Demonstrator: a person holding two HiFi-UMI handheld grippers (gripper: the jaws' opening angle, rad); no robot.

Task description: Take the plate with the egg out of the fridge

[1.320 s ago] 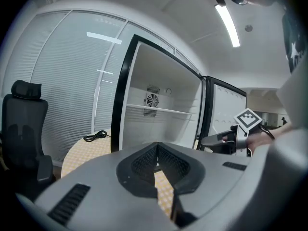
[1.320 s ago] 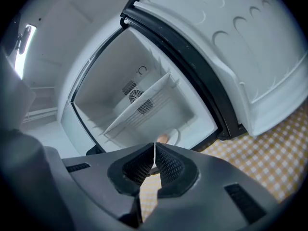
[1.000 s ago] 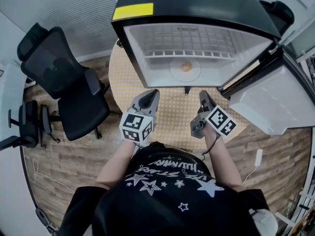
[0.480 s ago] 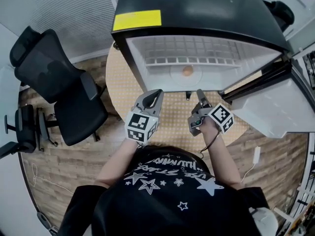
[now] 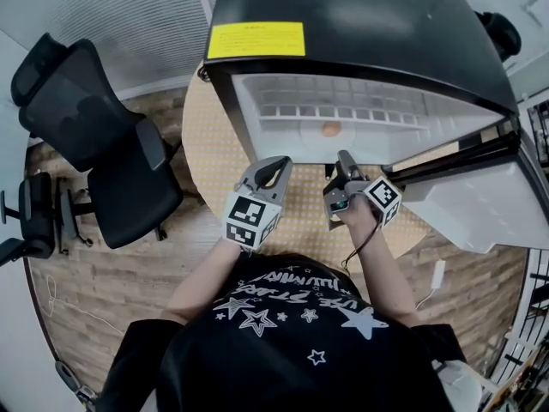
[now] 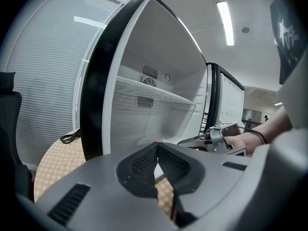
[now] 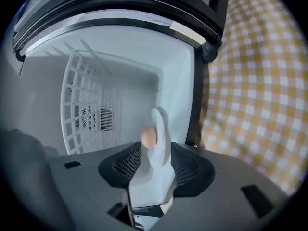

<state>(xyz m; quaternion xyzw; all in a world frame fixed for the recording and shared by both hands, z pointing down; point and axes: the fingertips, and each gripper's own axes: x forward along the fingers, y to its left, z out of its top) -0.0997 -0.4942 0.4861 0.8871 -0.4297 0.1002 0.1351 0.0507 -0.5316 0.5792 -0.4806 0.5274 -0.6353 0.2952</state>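
A small black fridge point(image 5: 360, 24) stands open on a round table. On its floor lies a white plate point(image 5: 307, 136) with a brown egg point(image 5: 330, 130). My right gripper point(image 5: 342, 160) is at the fridge's mouth, rolled on its side. In the right gripper view the plate point(image 7: 162, 153) shows edge-on with the egg point(image 7: 149, 136) on it, and its near rim lies between the opening jaws of that gripper point(image 7: 156, 160), whose pads do not press on it. My left gripper point(image 5: 273, 163) hangs shut and empty before the fridge; its tips point(image 6: 155, 147) meet.
The fridge door point(image 5: 467, 204) swings open to the right. A wire shelf point(image 5: 343, 101) spans the fridge above the plate. The table wears a yellow checked cloth point(image 5: 210, 144). A black office chair point(image 5: 94, 136) stands at the left on the wood floor.
My right gripper has moved forward to the fridge's mouth and its jaws have spread apart. The left gripper has shifted slightly forward and stays shut.
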